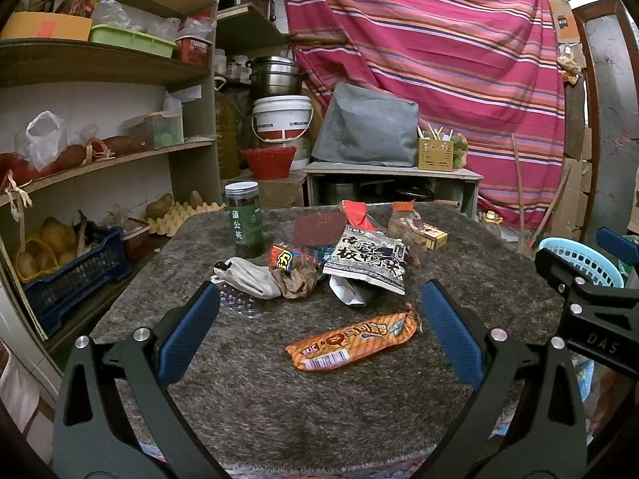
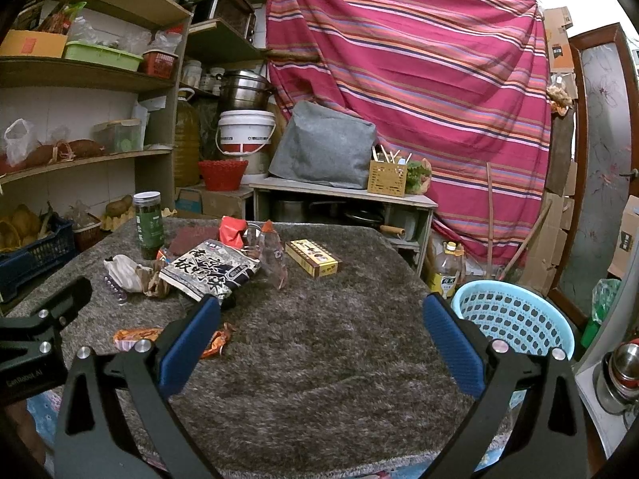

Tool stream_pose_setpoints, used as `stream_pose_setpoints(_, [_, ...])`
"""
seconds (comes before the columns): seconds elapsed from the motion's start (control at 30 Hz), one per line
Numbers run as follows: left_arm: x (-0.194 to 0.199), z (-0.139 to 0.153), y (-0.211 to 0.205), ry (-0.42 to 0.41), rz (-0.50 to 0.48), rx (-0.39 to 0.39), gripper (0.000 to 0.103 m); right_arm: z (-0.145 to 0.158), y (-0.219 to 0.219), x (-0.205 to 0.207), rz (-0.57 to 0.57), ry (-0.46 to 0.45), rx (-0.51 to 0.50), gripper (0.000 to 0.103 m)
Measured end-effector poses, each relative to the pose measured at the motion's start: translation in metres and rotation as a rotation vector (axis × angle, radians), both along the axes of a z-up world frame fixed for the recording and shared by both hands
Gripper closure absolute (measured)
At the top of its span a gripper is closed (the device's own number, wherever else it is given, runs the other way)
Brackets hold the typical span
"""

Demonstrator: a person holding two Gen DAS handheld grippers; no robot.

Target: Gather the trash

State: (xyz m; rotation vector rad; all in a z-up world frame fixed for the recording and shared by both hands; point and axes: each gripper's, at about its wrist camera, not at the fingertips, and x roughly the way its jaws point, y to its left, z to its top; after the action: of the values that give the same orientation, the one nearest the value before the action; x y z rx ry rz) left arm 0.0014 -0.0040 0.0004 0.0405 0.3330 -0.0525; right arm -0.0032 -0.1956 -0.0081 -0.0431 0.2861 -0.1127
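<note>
Jaws wide, both empty | jar [image 1: 244,219] "蒲公英" | right gripper [image 1: 575,279] "DAS"

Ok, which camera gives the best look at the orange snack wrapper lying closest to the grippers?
The left wrist view: the orange snack wrapper lies whole and unblocked on the table between the open fingers. In the right wrist view the same wrapper sits at the left, and a blue finger pad covers its middle.

Home pantry: produce-laden shelves [image 1: 104,60], stacked pots [image 1: 275,74], oil jug [image 2: 186,135].
</note>
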Motion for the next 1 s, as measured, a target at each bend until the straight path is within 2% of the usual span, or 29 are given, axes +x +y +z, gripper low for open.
stream_pose_setpoints(1.0, [0.0005, -0.0005, -0.0007, 0.004, -0.006, 0.006, 0.005, -0.0019, -0.0037, -0.0012, -0.002, 0.004, 0.005, 0.004])
